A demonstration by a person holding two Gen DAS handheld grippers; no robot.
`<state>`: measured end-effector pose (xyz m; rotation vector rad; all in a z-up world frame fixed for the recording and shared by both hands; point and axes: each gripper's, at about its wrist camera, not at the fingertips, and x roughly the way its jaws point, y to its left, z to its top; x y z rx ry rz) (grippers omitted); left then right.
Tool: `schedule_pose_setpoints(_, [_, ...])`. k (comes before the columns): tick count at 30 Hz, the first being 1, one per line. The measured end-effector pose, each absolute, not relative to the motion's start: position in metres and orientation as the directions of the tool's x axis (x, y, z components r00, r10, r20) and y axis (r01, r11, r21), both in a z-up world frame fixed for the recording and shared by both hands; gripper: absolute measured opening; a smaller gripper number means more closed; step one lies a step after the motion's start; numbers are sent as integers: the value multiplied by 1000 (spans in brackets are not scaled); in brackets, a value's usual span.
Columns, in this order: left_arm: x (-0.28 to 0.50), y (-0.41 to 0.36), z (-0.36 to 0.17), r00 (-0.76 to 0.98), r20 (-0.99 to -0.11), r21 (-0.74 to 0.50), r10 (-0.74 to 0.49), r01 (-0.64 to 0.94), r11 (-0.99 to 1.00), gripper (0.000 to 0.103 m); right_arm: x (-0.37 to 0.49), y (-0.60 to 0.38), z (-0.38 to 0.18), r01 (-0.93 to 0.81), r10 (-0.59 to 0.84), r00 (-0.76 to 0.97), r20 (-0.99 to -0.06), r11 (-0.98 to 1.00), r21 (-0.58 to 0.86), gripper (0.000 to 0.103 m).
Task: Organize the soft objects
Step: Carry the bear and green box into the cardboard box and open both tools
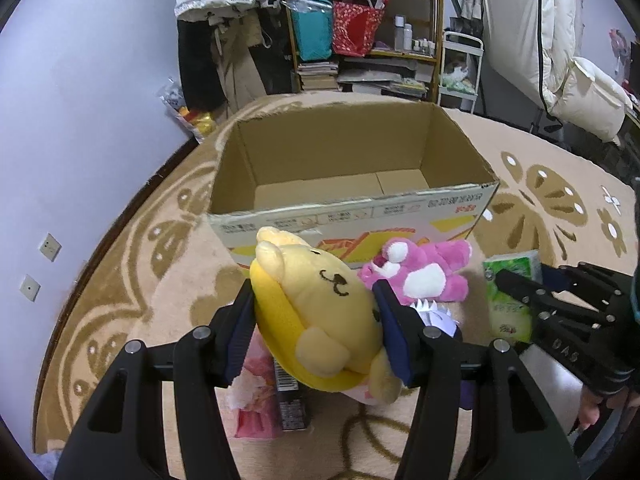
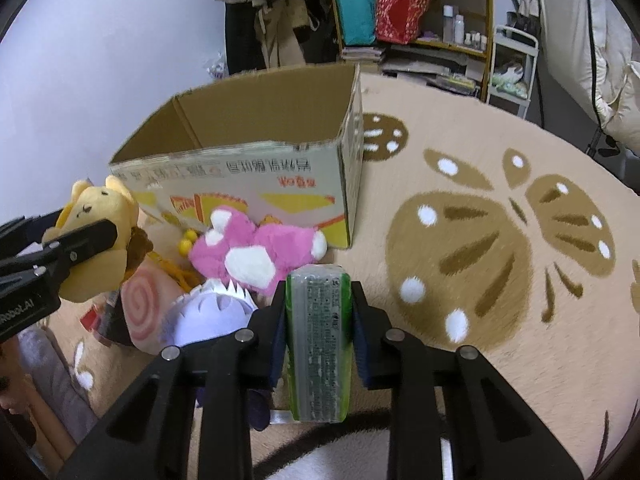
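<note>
I operate two hand-held tools above a beige rug (image 2: pixel 480 128) with brown flower patterns. My left tool (image 1: pixel 314 312) is clamped on a yellow bear plush (image 1: pixel 320 312): both blue pads press into its sides, and the toy sits tilted between them with its face turned up toward the camera. My right tool (image 2: pixel 318 320) is clamped on a green tissue pack (image 2: pixel 319 344), which stands lengthwise between the pads with its printed grey face up. In the left wrist view, the same pack (image 1: pixel 510 300) appears to the right, held in the black fingers of the right tool (image 1: pixel 520 292). An open cardboard box (image 1: pixel 352 208) stands on the rug directly ahead of both tools; its interior shows only bare cardboard flaps. A pink plush (image 1: pixel 420 276) lies on the rug against the printed front wall of the box, between the two tools. Just beside it, nearer to me, lies a pale purple plush with white zigzag teeth (image 2: pixel 212 312), and a pink swirl-patterned item (image 2: pixel 140 300) rests to its left. A wooden shelf unit (image 1: pixel 360 24) with bags and bottles stands behind the box.
</note>
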<state>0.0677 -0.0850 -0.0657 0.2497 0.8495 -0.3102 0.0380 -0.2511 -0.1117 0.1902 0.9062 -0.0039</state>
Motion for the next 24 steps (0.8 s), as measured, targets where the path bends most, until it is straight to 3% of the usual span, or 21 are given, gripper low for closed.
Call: schedule_pose_setpoints(24, [114,-75,11,761,-636,187,-124,308,933,56,90,-240,-21,11,88,766,-637,989,150,29])
